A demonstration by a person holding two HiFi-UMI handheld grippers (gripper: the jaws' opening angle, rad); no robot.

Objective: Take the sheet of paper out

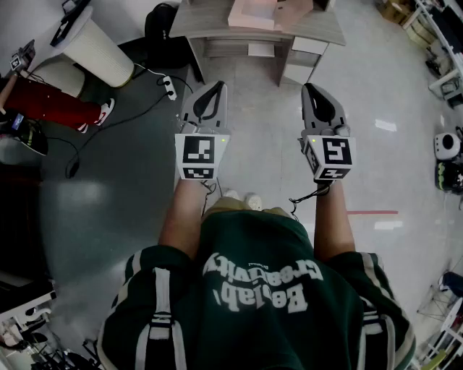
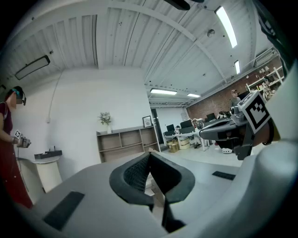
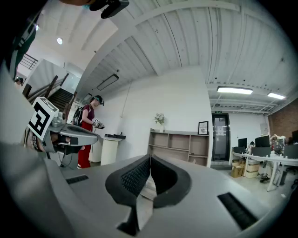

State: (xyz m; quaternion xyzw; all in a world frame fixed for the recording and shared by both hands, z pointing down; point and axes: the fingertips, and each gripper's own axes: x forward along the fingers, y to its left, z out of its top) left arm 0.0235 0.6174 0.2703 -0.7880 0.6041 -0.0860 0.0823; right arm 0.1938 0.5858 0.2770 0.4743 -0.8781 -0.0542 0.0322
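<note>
No sheet of paper shows in any view. I hold both grippers level in front of me, side by side above the floor. My left gripper (image 1: 212, 92) is shut, its black pads meeting at the tip (image 2: 149, 156) with nothing between them. My right gripper (image 1: 313, 92) is shut too, pads pressed together (image 3: 150, 160) and empty. Each gripper appears in the other's view: the right gripper (image 2: 232, 126) at the right edge, the left gripper (image 3: 71, 135) at the left edge. Both point towards an open wooden shelf unit (image 3: 179, 146) against the white wall.
A grey desk (image 1: 210, 29) with a pinkish box (image 1: 253, 13) stands ahead of the grippers. A white round pedestal (image 1: 98, 50) and a person in red trousers (image 1: 51, 102) are at the left. A power strip (image 1: 168, 87) with a cable lies on the floor. Office desks (image 2: 186, 137) stand at the right.
</note>
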